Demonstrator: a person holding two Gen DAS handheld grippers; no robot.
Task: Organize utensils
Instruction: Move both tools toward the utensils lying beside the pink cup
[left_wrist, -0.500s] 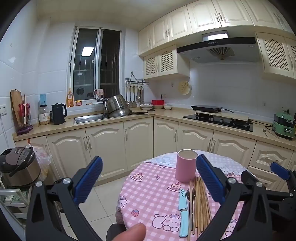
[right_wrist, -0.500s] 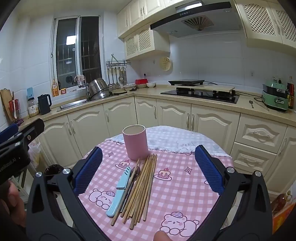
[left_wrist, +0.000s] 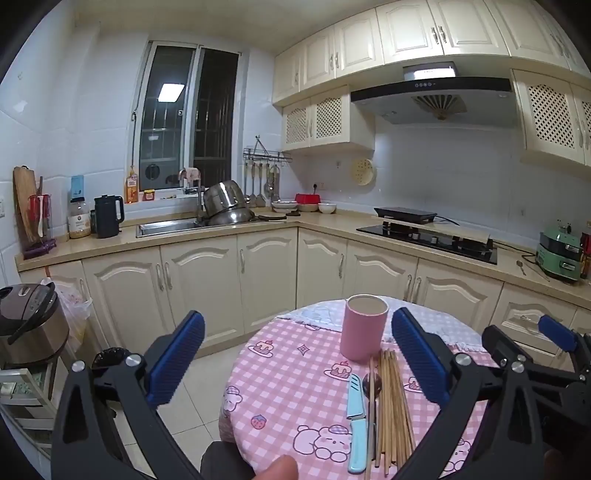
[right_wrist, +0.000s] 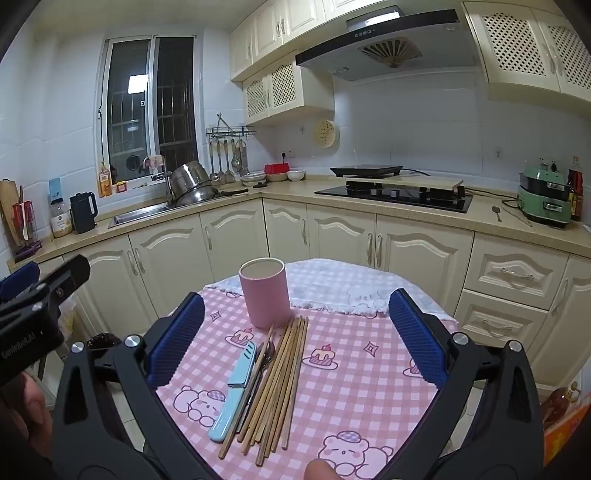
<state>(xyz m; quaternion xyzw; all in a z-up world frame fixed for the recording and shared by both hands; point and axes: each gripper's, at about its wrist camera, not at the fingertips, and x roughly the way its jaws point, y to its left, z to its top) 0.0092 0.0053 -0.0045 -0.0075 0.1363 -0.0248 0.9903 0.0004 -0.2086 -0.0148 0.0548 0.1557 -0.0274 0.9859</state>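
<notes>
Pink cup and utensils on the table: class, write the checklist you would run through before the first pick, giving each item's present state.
1. Pink cup upright, mouth unobstructed: ok.
2. Cup contents: cannot tell; its inside is hidden.
3. Chopsticks lie bundled beside the spoon and blue knife; separated enough for a single pick: not ok.
4. Right claw open and holding nothing: ok.
5. Left claw open and holding nothing: ok.
6. Utensils all on the tablecloth, none overhanging: ok.
</notes>
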